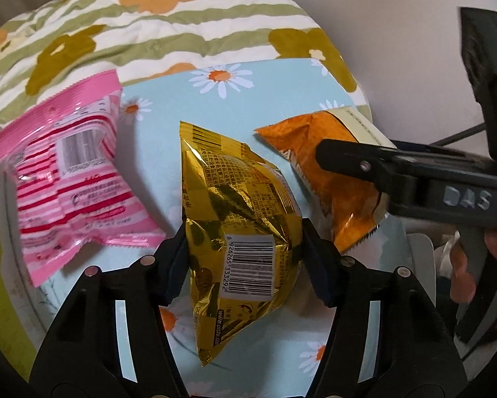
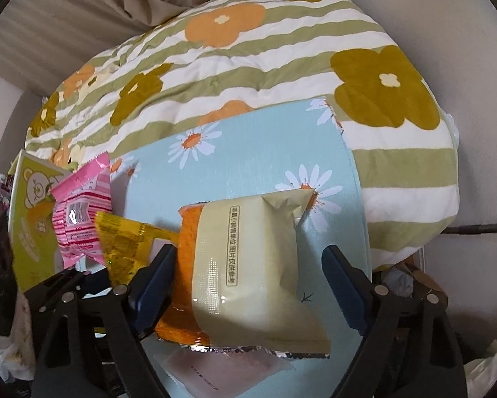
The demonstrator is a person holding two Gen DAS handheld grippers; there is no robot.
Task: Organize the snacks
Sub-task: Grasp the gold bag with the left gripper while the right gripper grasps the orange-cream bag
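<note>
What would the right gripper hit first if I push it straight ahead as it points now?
The orange-and-cream snack packet, which already lies between the right gripper's open fingers. Under it is the blue daisy cloth. Depth is hard to judge here.

three snack packets lie on the daisy cloth (image 1: 169, 112) before your quilt (image 1: 155, 30). the striped packet (image 1: 72, 179) lies at your left, the foil packet (image 1: 238, 229) in the middle, the orange packet (image 1: 334, 179) just beside it at your right. a bear box (image 2: 33, 212) stands left of the striped packet.
</note>
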